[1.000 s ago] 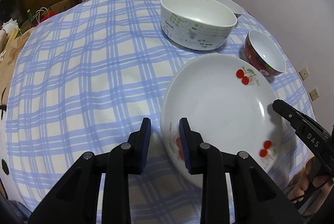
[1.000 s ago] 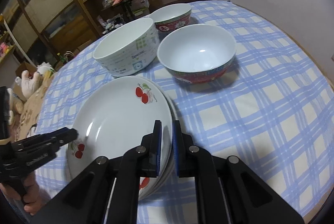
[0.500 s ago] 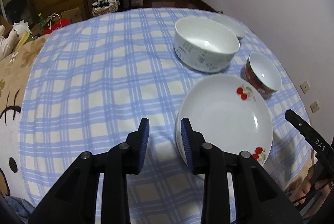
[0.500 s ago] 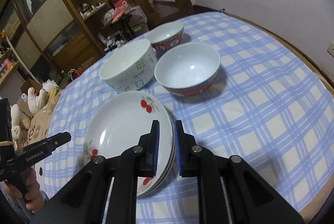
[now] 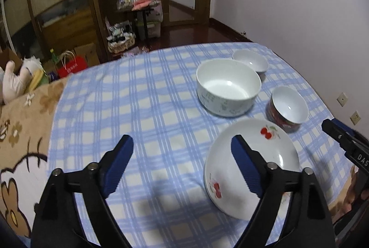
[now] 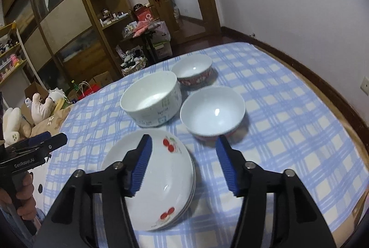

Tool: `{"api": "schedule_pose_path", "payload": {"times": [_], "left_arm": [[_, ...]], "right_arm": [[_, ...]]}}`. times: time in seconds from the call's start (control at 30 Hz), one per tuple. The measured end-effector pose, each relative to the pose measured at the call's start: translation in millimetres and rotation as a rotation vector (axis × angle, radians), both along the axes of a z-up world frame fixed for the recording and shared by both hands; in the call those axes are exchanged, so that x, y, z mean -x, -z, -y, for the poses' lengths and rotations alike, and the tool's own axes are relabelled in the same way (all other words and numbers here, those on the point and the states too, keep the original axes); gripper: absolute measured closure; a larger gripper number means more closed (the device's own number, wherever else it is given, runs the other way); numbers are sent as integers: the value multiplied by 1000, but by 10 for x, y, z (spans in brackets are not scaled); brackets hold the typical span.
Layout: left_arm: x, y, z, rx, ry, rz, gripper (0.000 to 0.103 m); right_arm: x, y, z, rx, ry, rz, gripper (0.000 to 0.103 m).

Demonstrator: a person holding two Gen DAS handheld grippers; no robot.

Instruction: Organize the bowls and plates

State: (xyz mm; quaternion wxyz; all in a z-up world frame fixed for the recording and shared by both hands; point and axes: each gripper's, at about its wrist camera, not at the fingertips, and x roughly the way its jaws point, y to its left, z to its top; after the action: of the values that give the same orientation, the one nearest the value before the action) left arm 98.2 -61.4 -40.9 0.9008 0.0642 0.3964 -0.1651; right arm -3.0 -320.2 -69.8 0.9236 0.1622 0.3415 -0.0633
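Left gripper (image 5: 182, 151) angled down above checked tablecloth (image 5: 143, 95), jaws opening, nothing between. Cherry plates (image 6: 159, 181) stacked near table edge, bowls behind. Right gripper (image 6: 183, 151) tilted down over stack — jaws opening, empty.

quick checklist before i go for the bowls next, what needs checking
1. Plates stacked and resting on the table: ok, cherry plates nested, nothing held.
2. Left gripper free: ok, jaws opening, nothing between them.
3. Right gripper free: ok, jaws opening, above the plates, empty.
4. Bowls upright and empty: ok, big white bowl, near red bowl, far red bowl.
5. Room around the near red bowl's rim: ok on its right; close to the big white bowl on its left.
6. Whether the red bowls match in size for nesting: cannot tell.
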Motion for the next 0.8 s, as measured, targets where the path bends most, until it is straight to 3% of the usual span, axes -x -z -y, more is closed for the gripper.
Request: {"api": "schedule_pose_path", "payload": {"times": [0.03, 0.2, 0.27, 0.53, 0.8], "left_arm": [[-40, -23, 9, 2, -2, 0, 12], [-250, -99, 72, -6, -12, -36, 11], [-360, -131, 102, 7, -5, -41, 11], [-891, -19, 248, -23, -4, -66, 11], [-1350, 190, 481, -3, 37, -142, 11]], "right_arm": [[-46, -29, 9, 1, -4, 6, 24], [-324, -118, 73, -10, -40, 6, 18], [-437, -146, 65, 8, -45, 8, 11], [-960, -133, 75, 37, -66, -23, 10], [-1442, 22, 87, 48, -87, -82, 10]]}}
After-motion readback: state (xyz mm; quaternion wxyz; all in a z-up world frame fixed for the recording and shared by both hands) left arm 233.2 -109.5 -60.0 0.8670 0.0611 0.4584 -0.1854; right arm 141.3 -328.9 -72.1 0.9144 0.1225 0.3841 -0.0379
